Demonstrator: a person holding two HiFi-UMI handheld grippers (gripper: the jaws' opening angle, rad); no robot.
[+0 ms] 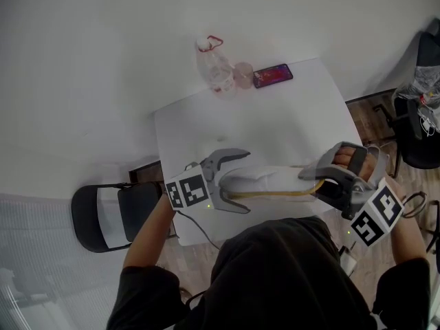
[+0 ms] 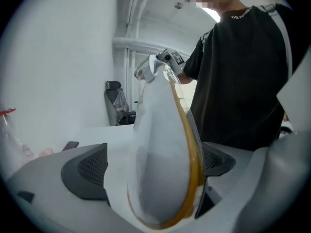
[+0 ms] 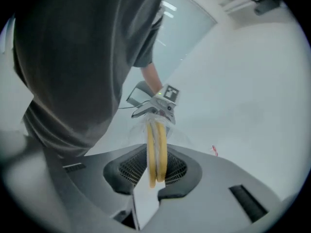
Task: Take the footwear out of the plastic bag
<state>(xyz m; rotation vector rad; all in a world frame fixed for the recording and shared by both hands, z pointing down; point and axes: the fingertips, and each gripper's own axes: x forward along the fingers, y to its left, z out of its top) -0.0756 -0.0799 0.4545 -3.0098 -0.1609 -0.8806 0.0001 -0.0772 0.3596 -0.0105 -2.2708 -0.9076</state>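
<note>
Head view: footwear (image 1: 271,182) is held up between both grippers over the white worktop (image 1: 275,115).
Left gripper view: left gripper (image 2: 155,169) jaws wide, gripping the footwear's sides.
Right gripper view: right gripper (image 3: 156,171) jaws narrow, pinching yellow soles inside the plastic bag (image 3: 174,132).
Room: phone (image 1: 272,75) on worktop; chair (image 1: 113,215) beside it.

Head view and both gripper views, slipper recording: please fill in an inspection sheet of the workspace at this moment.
Surface: white table, things standing only at its far edge.
Job's things: slippers, white with tan soles, inside the bag, held over the table between both grippers.
Clutter: tied bag, pink object and phone in a row at the far edge.
Grippers: left gripper jaws shut on one end of the slippers; right gripper jaws shut on the soles at the other end.
Cables: cable runs from the left gripper towards the person.
Surroundings: black chair left of the table; second chair at right, with things on it.
</note>
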